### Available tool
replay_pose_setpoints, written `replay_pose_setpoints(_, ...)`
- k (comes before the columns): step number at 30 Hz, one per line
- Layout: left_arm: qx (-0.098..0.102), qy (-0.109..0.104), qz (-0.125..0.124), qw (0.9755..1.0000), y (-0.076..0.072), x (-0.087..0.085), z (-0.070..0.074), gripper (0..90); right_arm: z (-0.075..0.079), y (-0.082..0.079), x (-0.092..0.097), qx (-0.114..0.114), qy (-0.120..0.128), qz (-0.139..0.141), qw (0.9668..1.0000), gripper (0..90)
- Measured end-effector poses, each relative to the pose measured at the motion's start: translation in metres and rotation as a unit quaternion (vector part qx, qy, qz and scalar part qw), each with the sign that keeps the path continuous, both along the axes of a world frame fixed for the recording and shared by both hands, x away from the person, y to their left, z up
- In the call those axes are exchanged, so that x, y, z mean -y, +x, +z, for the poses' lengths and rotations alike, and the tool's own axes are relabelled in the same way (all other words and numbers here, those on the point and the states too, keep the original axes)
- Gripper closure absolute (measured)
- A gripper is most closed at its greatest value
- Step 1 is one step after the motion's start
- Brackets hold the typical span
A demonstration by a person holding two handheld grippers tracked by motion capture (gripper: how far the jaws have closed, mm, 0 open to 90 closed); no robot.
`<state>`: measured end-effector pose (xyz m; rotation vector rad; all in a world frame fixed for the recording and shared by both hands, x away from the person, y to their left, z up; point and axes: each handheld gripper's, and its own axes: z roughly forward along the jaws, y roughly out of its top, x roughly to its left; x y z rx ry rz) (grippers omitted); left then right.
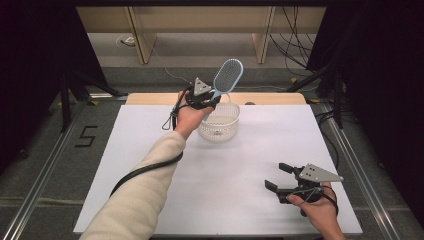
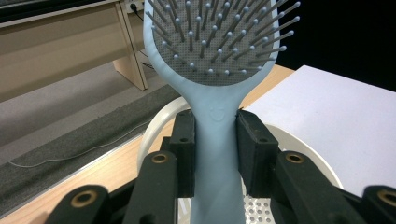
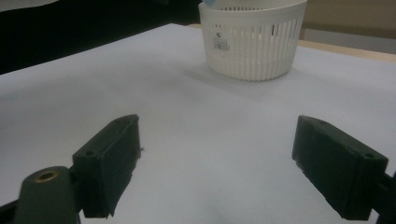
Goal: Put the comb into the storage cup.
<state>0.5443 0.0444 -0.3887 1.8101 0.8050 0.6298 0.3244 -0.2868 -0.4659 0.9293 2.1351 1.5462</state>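
- The left gripper (image 1: 209, 102) sits at the far side of the table, above the near-left rim of the white slotted plastic basket (image 1: 220, 127), with a grey three-cornered plate on top of it
- Its two black jaws are clamped on the neck of a pale blue plastic hairbrush (image 1: 227, 76); in the left gripper view the pads press both sides of the handle just below the oval bristle head (image 2: 219, 42)
- The hairbrush stands tilted, head up and leaning to the right, its handle end pointing down into the basket (image 2: 299, 149)
- The basket rests on the white sheet (image 1: 225, 195) that covers the wooden table (image 1: 270, 98), near the far edge; a small label shows on its wall in the right gripper view (image 3: 252, 39)
- The right gripper (image 1: 282, 177) is held low over the near right part of the sheet, well apart from the basket
- Its jaws stand wide apart with nothing between them, only bare sheet (image 3: 210, 154) showing in the gap
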Motion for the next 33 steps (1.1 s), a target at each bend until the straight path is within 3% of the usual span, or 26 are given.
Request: replay_pose_setpoints(33, 0.001, 0.010, 0.001, 0.9999, 0.0036, 0.0031, -0.0076, 69.5, -0.0007, 0.0000, -0.0005, -0.003, -0.001, 0.003, 1.0000, 16.3)
